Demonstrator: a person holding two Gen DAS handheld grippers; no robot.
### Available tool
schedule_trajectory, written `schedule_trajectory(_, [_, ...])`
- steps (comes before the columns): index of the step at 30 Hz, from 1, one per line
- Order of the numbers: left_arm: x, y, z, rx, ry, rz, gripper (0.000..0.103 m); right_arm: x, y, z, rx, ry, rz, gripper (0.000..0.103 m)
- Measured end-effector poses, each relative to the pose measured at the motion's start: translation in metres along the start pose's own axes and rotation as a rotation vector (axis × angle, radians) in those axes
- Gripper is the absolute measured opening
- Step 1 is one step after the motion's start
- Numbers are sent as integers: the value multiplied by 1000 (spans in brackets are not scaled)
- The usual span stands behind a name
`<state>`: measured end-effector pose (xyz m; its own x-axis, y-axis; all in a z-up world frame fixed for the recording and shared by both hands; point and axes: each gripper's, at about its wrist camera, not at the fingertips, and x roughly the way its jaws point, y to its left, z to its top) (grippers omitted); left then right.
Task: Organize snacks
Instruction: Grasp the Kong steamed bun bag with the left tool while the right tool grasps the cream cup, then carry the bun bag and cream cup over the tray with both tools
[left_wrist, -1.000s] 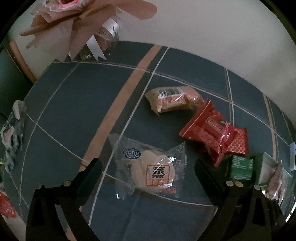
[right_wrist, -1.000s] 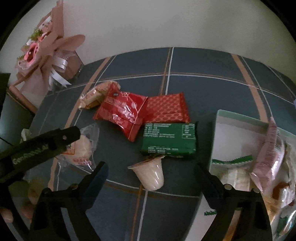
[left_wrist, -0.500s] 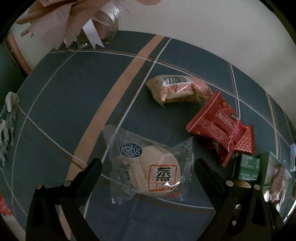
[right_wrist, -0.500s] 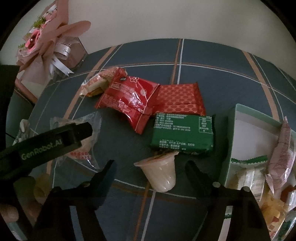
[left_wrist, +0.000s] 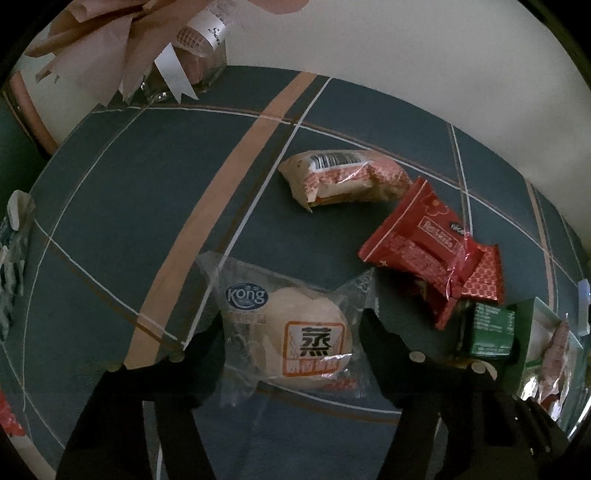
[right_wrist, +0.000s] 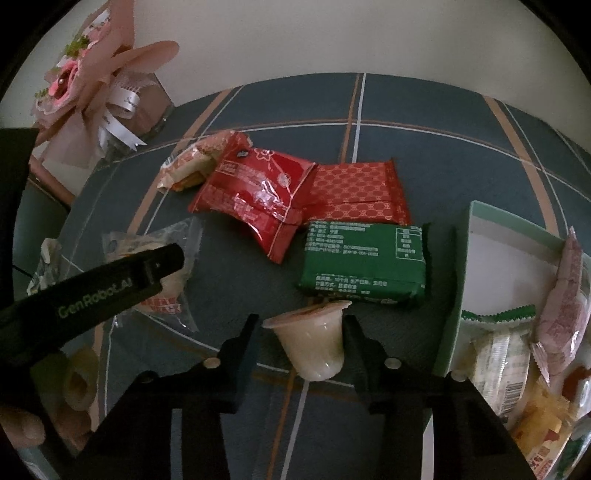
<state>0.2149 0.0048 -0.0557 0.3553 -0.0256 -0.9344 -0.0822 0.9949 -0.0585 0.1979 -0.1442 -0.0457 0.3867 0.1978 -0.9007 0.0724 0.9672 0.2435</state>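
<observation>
Left wrist view: left hand-held gripper (left_wrist: 291, 332) is closing on the wrapped steamed bun (left_wrist: 295, 339), lying on the table (left_wrist: 147, 192).
Right wrist view: right hand-held gripper (right_wrist: 301, 328) is clamping the jelly cup (right_wrist: 314, 339).
Farther back: green packet (right_wrist: 364, 260), red packets (right_wrist: 258, 199).

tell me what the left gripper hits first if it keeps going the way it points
The left gripper already has the bun pack between its closing fingers, so that comes first, with the tablecloth probably just beneath.
</observation>
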Motion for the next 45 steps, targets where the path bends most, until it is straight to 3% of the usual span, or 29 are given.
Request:
schedule_trajectory(21, [-26, 3, 3, -61, -22, -25, 64, -17, -13, -5, 29, -23, -1, 45])
schedule_trajectory(37, [-76, -8, -6, -63, -88, -15, 64, -69, -39, -11, 81, -79, 14, 45])
schedule_trajectory(45, [-113, -43, -18, -33, -133, -76, 64, -108, -66, -19, 135, -114, -13, 45])
